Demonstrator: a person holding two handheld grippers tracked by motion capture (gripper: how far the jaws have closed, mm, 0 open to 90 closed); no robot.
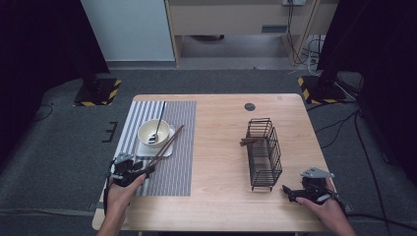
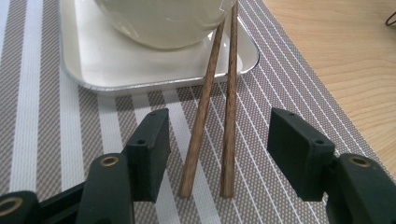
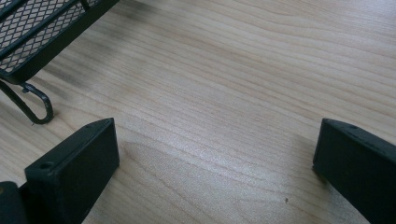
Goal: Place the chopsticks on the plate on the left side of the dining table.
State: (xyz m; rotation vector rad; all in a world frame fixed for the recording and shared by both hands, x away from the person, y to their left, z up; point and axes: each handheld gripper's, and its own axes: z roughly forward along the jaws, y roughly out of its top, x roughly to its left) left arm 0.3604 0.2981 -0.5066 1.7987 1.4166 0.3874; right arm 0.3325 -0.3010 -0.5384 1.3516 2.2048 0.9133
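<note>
The chopsticks (image 2: 217,112) lie between the released jaws of the left gripper (image 2: 219,149), untouched by either pad, long axis running away from it up onto the bowl (image 1: 154,132) rim. The right gripper (image 1: 295,192), also released, rests well apart beside the wire basket (image 1: 264,152).

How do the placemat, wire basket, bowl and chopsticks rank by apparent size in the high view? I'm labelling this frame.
1. Striped placemat
2. Wire basket
3. Bowl and chopsticks: the bowl covers more area, the chopsticks reach longer, so unranked.
</note>
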